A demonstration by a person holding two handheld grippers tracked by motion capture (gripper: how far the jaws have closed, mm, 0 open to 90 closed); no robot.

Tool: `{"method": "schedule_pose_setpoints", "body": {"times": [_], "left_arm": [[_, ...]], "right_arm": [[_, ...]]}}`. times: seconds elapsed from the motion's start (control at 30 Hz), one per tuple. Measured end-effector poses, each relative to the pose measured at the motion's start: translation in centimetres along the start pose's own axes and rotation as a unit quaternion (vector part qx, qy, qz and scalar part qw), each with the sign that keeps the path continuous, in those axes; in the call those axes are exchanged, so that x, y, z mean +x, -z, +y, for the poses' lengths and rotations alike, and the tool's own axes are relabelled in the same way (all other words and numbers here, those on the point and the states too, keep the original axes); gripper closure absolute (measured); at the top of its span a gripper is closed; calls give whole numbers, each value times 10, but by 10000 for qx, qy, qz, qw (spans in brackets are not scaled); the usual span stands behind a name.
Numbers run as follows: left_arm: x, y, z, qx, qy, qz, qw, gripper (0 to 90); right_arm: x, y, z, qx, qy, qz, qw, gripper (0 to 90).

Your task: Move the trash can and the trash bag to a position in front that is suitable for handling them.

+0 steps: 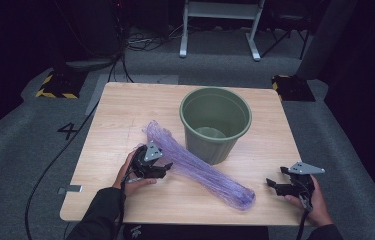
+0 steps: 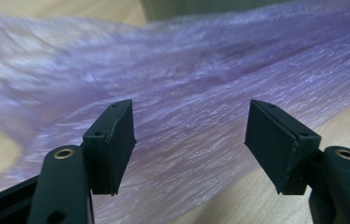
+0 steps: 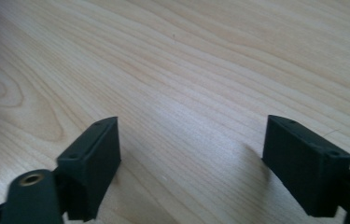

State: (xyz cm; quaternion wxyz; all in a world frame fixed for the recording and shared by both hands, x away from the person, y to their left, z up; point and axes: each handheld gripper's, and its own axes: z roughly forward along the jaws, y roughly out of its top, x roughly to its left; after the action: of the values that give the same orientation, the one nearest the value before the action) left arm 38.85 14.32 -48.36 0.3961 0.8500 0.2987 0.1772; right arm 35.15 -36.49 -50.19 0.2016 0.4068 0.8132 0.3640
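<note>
A long, crumpled roll of thin purple plastic [image 1: 200, 167] lies slantwise across the wooden table [image 1: 120, 115], running from beside the green bucket [image 1: 210, 145] toward the front edge. My left gripper [image 1: 166, 167] sits at the roll's left side, near its upper half. In the left gripper view its jaws [image 2: 189, 121] stand apart with the purple plastic [image 2: 200, 70] lying between and beyond them, the pads not pressing on it. My right gripper [image 1: 271, 184] rests low at the front right, open, with bare wood [image 3: 210, 56] between its jaws [image 3: 189, 140].
The empty green bucket stands upright at the table's middle back, touching or nearly touching the roll. Cables trail off the table's left side onto the grey floor. A white frame [image 1: 220, 20] and dark stands sit beyond the far edge.
</note>
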Motion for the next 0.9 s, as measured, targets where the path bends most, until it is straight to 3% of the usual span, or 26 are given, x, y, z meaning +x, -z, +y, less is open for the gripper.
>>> {"method": "schedule_pose_setpoints", "body": {"times": [0.03,0.07,0.1,0.17,0.2,0.23,0.33,0.43,0.47,0.67,0.7,0.73,0.77,0.9], "left_arm": [[0,0,0,0,0,0,10000,333],[2,-4,-1,100,38,-40,9999,347],[2,-4,-1,100,38,-40,9999,359],[3,-5,-3,136,107,-83,9998,396],[4,-7,-4,175,144,-119,9997,404],[4,-7,-4,175,144,-119,9997,410],[5,-8,-5,242,140,-171,9995,429],[5,-9,-5,284,163,-144,9994,442],[6,-10,-6,295,181,-136,9993,468],[8,-13,-9,374,196,-157,9990,546],[9,-14,-9,393,200,-165,9989,558],[9,-14,-10,376,258,-198,9988,573],[11,-14,-12,298,370,-201,9987,586],[12,-14,-13,276,310,-188,9990,603]], "right_arm": [[0,0,0,0,0,0,10000,220],[0,5,2,-288,-226,236,9991,231],[0,5,2,-288,-226,236,9991,231],[3,11,6,-438,-163,271,9985,239],[10,20,13,-619,-65,425,9972,249],[10,20,13,-619,-65,425,9972,249],[31,31,23,-769,231,651,9946,257],[42,35,28,-800,361,735,9934,261],[51,37,32,-837,432,919,9913,262],[70,40,37,-820,706,1282,9858,261],[75,39,38,-803,765,1417,9837,260],[81,36,36,-736,828,1733,9786,260],[83,33,34,-670,858,1842,9768,261],[87,24,30,-399,997,1978,9744,312]]}}
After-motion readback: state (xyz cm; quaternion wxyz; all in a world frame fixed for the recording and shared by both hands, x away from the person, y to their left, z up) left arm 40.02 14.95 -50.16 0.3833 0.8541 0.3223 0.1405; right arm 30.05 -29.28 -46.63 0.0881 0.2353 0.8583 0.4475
